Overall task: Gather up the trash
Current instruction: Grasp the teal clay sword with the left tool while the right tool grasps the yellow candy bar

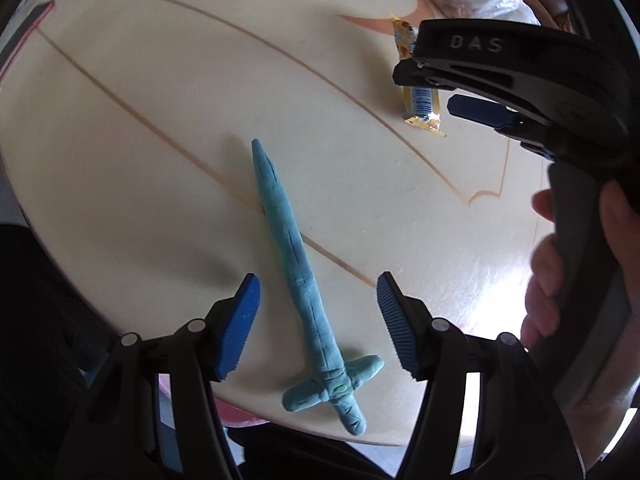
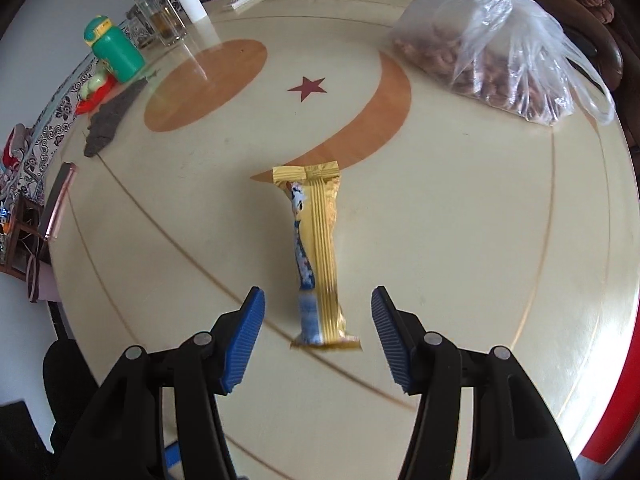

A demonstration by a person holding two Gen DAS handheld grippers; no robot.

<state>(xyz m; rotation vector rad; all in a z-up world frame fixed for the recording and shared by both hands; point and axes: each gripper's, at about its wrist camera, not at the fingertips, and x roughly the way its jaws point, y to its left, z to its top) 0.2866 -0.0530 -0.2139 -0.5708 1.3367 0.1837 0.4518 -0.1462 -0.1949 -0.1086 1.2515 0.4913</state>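
Observation:
A gold and blue snack wrapper [image 2: 318, 256] lies flat on the round cream table [image 2: 460, 260]. My right gripper [image 2: 318, 338] is open, its blue pads on either side of the wrapper's near end, just above the table. The wrapper also shows in the left wrist view [image 1: 420, 100], partly hidden by the right gripper [image 1: 452, 92]. A blue-green clay sword [image 1: 304, 280] lies on the table near its front edge. My left gripper [image 1: 318, 324] is open, with its pads on either side of the sword's blade, and holds nothing.
A clear plastic bag of nuts [image 2: 492, 44] sits at the far right. At the far left stand a green bottle [image 2: 114, 52], a glass jar [image 2: 158, 12] and a white cup [image 2: 192, 2]. A dark grey cloth [image 2: 112, 120] and a phone [image 2: 58, 204] lie at the left edge.

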